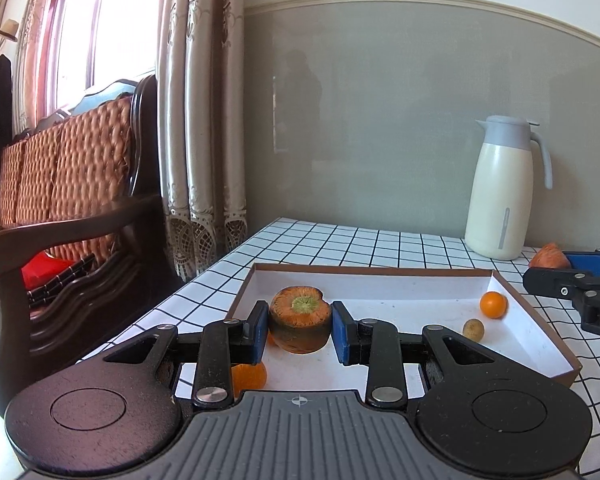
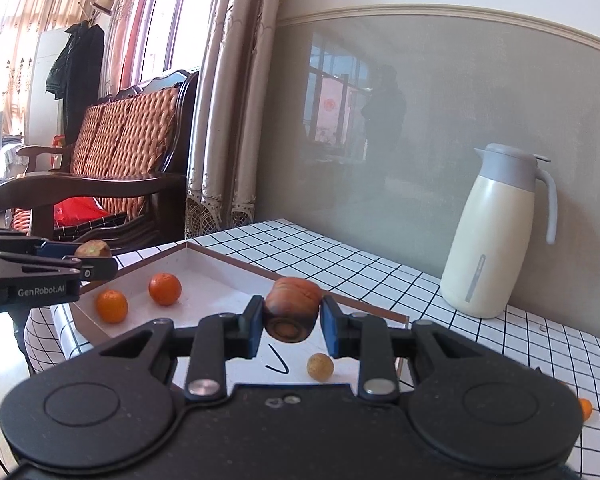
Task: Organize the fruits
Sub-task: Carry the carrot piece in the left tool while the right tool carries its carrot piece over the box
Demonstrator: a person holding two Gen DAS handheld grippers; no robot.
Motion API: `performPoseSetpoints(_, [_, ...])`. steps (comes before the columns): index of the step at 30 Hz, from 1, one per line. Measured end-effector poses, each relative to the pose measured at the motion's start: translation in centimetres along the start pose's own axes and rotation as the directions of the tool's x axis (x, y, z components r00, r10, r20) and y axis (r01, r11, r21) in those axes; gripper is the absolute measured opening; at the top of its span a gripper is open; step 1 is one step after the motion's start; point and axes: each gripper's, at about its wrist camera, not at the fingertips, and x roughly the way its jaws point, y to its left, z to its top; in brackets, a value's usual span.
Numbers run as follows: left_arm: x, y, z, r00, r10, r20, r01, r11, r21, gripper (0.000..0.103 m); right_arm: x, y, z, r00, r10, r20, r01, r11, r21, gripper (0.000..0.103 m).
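While each gripper clamps one stubby orange carrot chunk, left gripper (image 1: 300,328) holding its carrot chunk (image 1: 300,318) and right gripper (image 2: 288,320) its own (image 2: 293,308) above the shallow white cardboard tray (image 1: 540,344) on the checked desk (image 1: 340,244), three small oranges (image 2: 165,288) (image 2: 112,306) (image 1: 493,304) and one tan round fruit (image 2: 320,367) lie inside; a fourth orange (image 2: 585,409) is cut off behind the right gripper.

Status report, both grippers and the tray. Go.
Left gripper shut on a carrot chunk over the tray. Right gripper shut on another carrot piece. Oranges and a small brown fruit in tray; nothing blocking.
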Motion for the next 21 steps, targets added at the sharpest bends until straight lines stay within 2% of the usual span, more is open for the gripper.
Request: performPoseSetpoints(21, [3.6,-0.7,1.9,1.000,0.013,0.008,-0.013,1.000,-0.004,0.033,3.2,-2.3,1.0,0.999,-0.035,-0.024,0.036,0.999,0.020,0.021])
